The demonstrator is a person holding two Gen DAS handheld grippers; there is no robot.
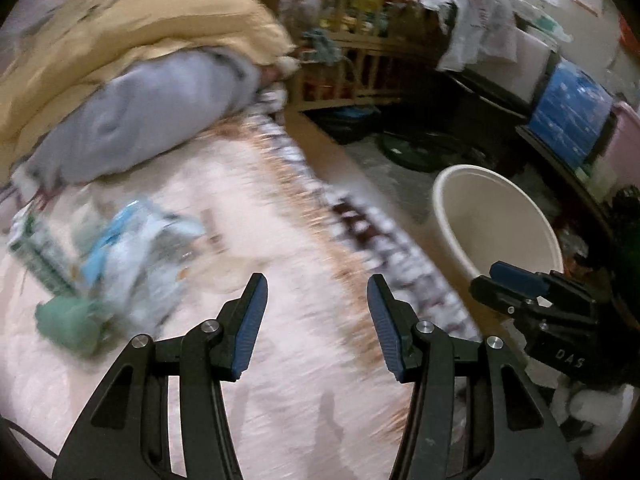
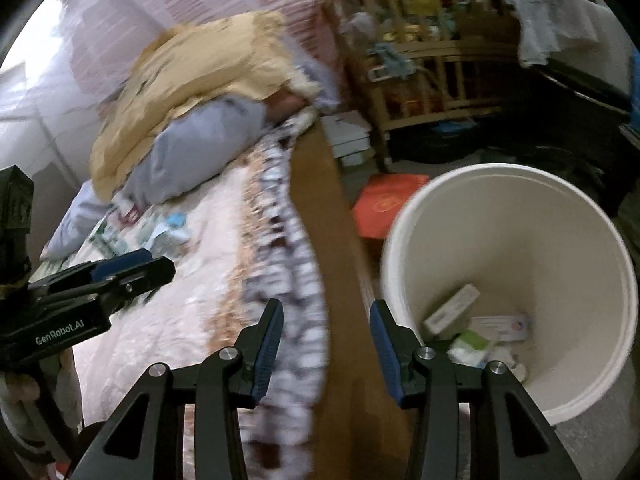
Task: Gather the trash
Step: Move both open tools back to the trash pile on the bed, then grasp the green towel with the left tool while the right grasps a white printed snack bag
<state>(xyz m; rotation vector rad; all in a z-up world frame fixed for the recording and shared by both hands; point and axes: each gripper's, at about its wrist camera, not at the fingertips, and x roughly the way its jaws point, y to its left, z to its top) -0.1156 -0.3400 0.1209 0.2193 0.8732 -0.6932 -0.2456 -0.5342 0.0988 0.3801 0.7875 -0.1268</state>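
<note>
White bin (image 2: 516, 240) upright, mouth tipped camera-ward

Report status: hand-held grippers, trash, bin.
Left hand-held gripper and right hand-held gripper open, empty. Wrappers on bed. Bin part-filled. Nothing blocking.
</note>
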